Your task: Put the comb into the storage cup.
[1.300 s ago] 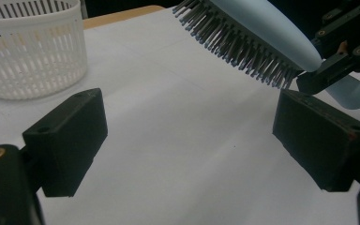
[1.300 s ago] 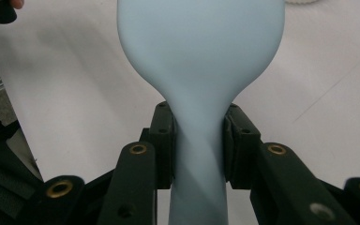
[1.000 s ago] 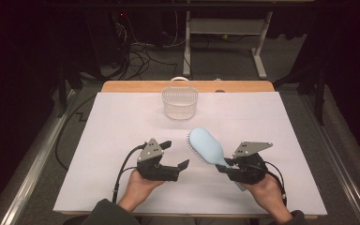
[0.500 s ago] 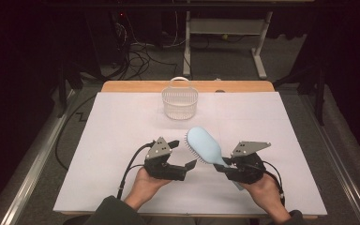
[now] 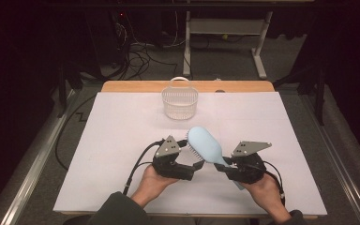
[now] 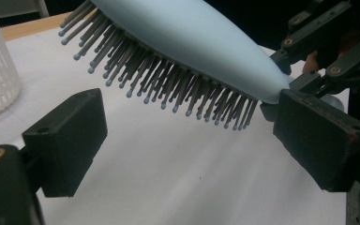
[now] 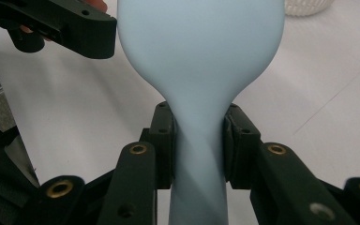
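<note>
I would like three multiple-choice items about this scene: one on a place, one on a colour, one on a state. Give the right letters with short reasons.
1. Where does the white basket stand?
A. at the far middle of the table
B. beside the right hand
C. on the floor

2. What colour is the hairbrush?
A. red
B. light blue
C. black

3. What is the state of the left gripper?
A. shut on the basket
B. shut on the brush handle
C. open, its fingers below the bristles

Answers: 1 A, the high view shows it beyond both grippers. 2 B, its back is pale blue. 3 C, the left gripper view shows its fingers apart; the right gripper clamps the handle.
</note>
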A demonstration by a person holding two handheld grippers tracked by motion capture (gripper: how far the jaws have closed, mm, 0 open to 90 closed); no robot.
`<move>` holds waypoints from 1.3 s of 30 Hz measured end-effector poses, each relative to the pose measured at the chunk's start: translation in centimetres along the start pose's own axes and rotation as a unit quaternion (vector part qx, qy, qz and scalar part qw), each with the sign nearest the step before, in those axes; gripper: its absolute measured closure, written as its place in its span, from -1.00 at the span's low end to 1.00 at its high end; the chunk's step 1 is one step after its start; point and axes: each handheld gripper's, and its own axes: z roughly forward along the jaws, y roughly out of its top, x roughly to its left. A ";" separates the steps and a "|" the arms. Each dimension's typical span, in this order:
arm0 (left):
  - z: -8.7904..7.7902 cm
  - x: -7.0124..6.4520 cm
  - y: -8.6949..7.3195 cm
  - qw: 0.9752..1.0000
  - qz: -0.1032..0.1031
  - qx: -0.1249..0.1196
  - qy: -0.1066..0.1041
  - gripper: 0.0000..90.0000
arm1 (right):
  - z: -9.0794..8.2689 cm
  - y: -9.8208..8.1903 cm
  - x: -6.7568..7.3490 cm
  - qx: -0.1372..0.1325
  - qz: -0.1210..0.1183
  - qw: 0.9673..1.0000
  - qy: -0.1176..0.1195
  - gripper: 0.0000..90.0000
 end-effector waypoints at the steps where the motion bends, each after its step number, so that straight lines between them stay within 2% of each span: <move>1: 0.0 -0.1 0.1 1.000 0.000 -0.002 -0.002 -0.79 | 0.0 0.0 0.0 -0.001 0.000 1.000 0.000 0.56; 7: 0.4 -0.6 0.7 1.000 0.011 -0.005 -0.003 -0.79 | 0.2 0.0 0.2 -0.009 -0.006 1.000 0.002 0.56; 20: 1.2 -0.7 1.2 1.000 0.006 0.001 -0.002 -0.80 | 0.1 0.0 0.2 -0.020 -0.006 1.000 -0.008 0.56; 28: 1.5 -0.7 1.4 1.000 0.003 -0.004 0.001 -0.80 | 0.0 0.0 0.2 -0.028 -0.006 0.999 -0.018 0.56; 35: 1.9 -0.8 1.6 1.000 0.001 0.004 0.005 -0.84 | -0.1 0.0 0.3 -0.041 -0.012 0.999 -0.024 0.56; 39: 2.1 -0.7 1.7 1.000 -0.008 0.018 -0.008 -0.83 | -0.2 0.1 0.4 -0.044 -0.015 0.999 -0.021 0.56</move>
